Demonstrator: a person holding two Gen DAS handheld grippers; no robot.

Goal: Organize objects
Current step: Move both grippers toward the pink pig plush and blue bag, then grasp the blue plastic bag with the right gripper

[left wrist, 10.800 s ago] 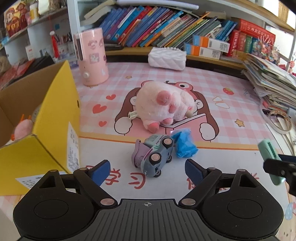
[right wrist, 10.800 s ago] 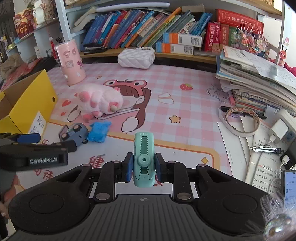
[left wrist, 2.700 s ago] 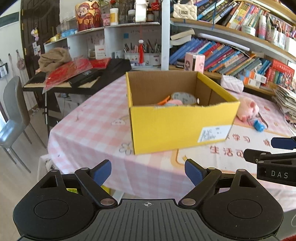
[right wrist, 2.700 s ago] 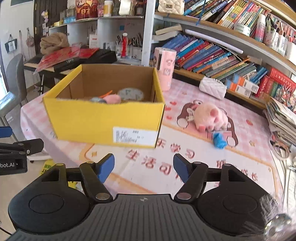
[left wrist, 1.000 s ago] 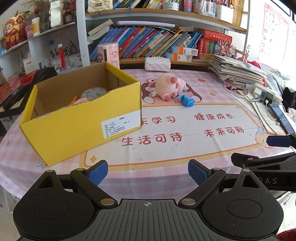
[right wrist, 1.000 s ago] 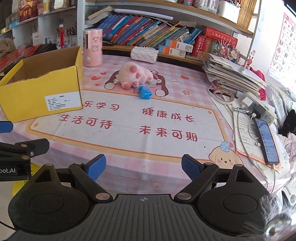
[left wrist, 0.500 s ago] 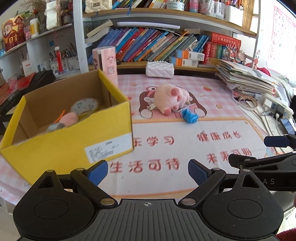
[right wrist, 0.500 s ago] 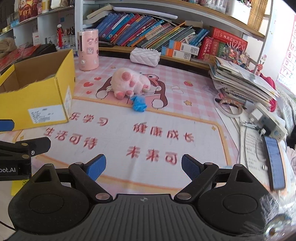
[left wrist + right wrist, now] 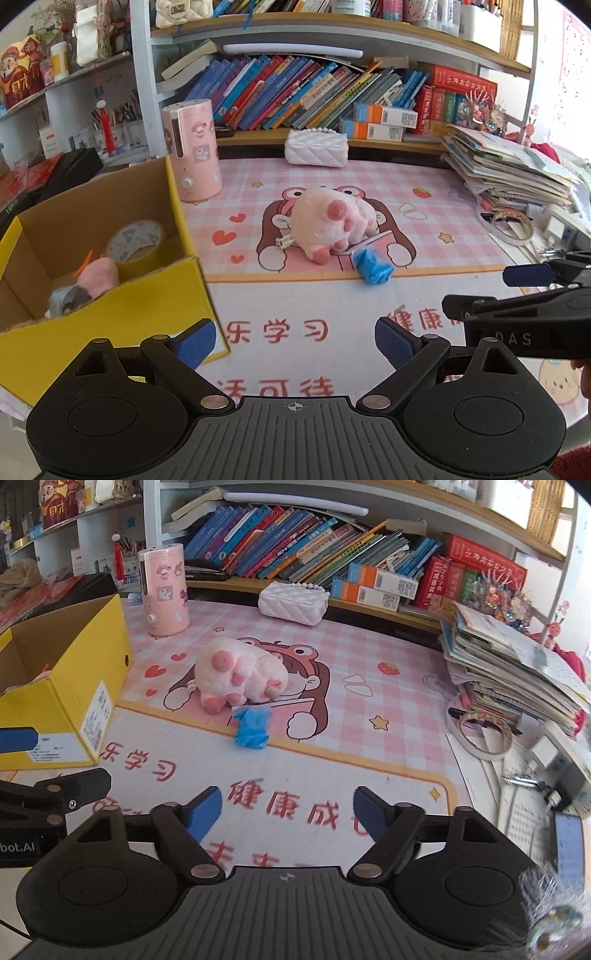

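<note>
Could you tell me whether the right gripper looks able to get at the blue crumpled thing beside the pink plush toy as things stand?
Probably yes. The right gripper holds nothing, its jaws closing on empty air, and only bare mat lies between it and the blue crumpled thing. The plush toy sits just behind, touching it.

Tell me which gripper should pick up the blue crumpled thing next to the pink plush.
Probably right. The right gripper, empty with jaws closing, has the blue crumpled thing ahead, slightly left of centre. The left gripper is also empty, but sits beside the yellow box, with the thing off to its right.
</note>
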